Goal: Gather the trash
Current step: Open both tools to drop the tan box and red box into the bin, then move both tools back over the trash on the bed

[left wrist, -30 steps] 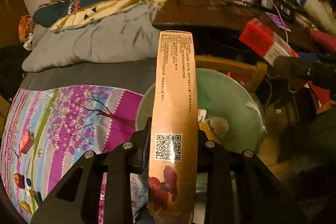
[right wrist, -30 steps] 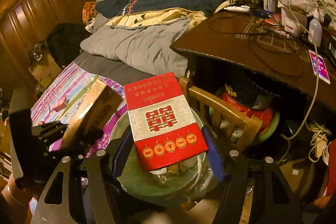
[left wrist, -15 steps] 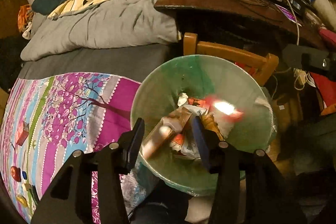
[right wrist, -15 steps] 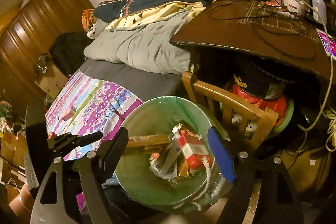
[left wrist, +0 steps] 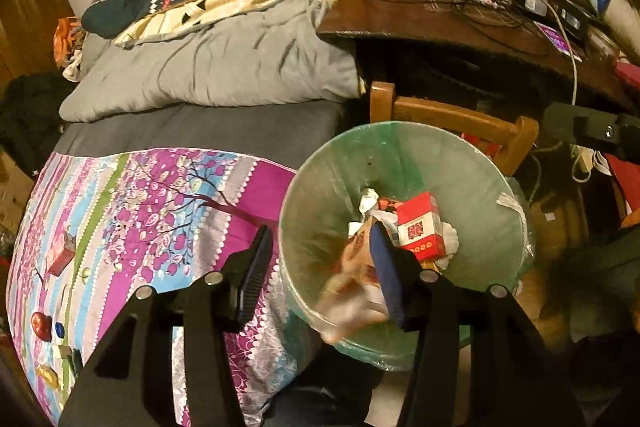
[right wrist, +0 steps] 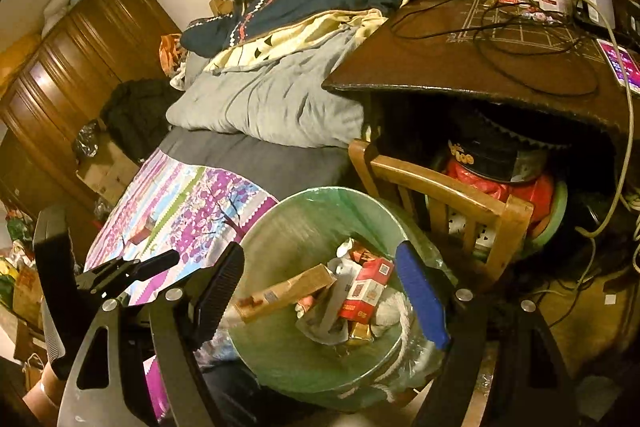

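Both claws hang over the green-lined trash bin (right wrist: 288, 227) beside the bed (left wrist: 168, 211). The left claw (left wrist: 320, 275) is opening, nothing between its pads. The right claw (right wrist: 320, 291) gapes wide and empty. Down in the bin: the red carton (right wrist: 366, 287) on crumpled paper, the long tan box (right wrist: 284, 293) slanting against the near wall.

Grey pillow (left wrist: 224, 71) on bed; cluttered desk (right wrist: 500, 67); wooden chair (right wrist: 452, 195).
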Demonstrator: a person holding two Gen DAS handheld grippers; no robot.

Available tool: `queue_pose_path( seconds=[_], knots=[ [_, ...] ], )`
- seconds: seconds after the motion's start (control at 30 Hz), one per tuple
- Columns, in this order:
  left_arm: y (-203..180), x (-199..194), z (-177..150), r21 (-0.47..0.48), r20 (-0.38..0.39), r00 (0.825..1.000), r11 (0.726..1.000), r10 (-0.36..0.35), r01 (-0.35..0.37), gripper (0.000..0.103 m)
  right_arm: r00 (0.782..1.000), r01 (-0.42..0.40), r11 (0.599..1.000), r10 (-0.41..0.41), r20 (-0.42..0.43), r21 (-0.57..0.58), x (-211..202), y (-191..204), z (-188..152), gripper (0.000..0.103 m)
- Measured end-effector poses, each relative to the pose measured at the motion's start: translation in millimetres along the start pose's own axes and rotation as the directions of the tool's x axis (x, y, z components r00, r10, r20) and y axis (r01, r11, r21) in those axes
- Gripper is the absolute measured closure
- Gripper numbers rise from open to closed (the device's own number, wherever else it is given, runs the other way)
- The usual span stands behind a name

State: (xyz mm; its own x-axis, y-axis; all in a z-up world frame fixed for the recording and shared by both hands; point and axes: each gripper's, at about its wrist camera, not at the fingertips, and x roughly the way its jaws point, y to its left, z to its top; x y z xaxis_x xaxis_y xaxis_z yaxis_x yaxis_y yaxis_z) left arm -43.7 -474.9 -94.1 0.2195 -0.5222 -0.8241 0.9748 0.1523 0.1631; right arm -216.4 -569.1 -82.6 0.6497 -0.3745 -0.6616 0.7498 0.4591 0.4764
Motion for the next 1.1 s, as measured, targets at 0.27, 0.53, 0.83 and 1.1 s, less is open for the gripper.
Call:
queue_pose_path(
  seconds=[0.27,0.53,0.83,1.1],
  knots=[
    [17.1,-16.5,-5.2,-0.052,0.038,0.999,0.998,0.032,-0.03,0.051,1.0,-0.008,0.999,0.01,0.029,-0.039,-5.3,18.6,-0.7,0.024],
    [57.2,-36.8,-23.0,-0.154,0.059,0.995,0.985,0.082,-0.072,0.051,0.999,-0.027,0.996,0.031,0.042,-0.089,-5.2,46.4,1.8,0.023],
    [119.6,-64.8,-60.1,-0.311,0.062,0.983,0.94,0.17,-0.143,0.05,0.998,-0.041,0.983,0.049,0.042,-0.178,4.4,99.0,0.7,0.021],
    [189.4,-88.7,-114.0,-0.468,-0.003,0.952,0.84,0.308,-0.273,0.048,0.994,-0.071,0.965,0.09,0.066,-0.251,16.2,159.9,-5.8,0.017]
  ],
)
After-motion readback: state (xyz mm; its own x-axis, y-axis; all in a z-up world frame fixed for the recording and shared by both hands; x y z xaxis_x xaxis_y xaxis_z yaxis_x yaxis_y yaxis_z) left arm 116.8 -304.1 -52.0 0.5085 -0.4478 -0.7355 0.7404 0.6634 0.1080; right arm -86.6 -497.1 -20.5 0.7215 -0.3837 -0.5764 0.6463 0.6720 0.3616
